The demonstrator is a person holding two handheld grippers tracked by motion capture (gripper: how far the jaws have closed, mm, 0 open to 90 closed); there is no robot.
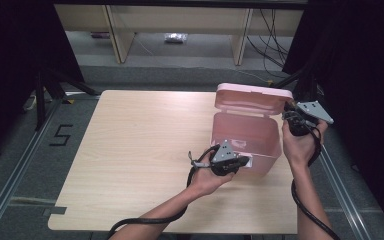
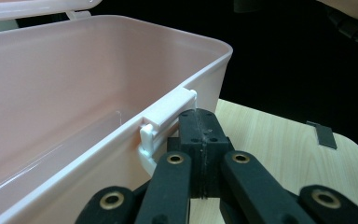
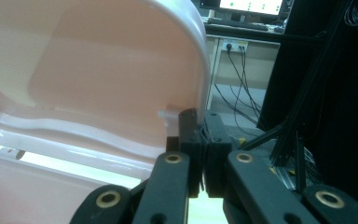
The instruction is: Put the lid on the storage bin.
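Observation:
A pink plastic box (image 1: pixel 247 135) stands on the right side of the table, its hinged lid (image 1: pixel 252 97) swung up and back. My left gripper (image 1: pixel 245 161) is at the box's front wall, jaws shut with nothing between them. In the left gripper view its tips (image 2: pixel 200 123) sit just under the white latch (image 2: pixel 168 116) on the rim, and the box (image 2: pixel 74 84) looks empty inside. My right gripper (image 1: pixel 287 107) is at the lid's right end. Its jaws (image 3: pixel 200 123) are shut, right against the edge of the raised lid (image 3: pixel 98 60).
The light wooden table (image 1: pixel 140 150) has open room to the left of the box. A strip of grey tape (image 2: pixel 326 135) lies near the table's edge. Behind the table are desk legs and cables; black curtains hang on both sides. A "5" (image 1: pixel 60 135) is marked on the floor.

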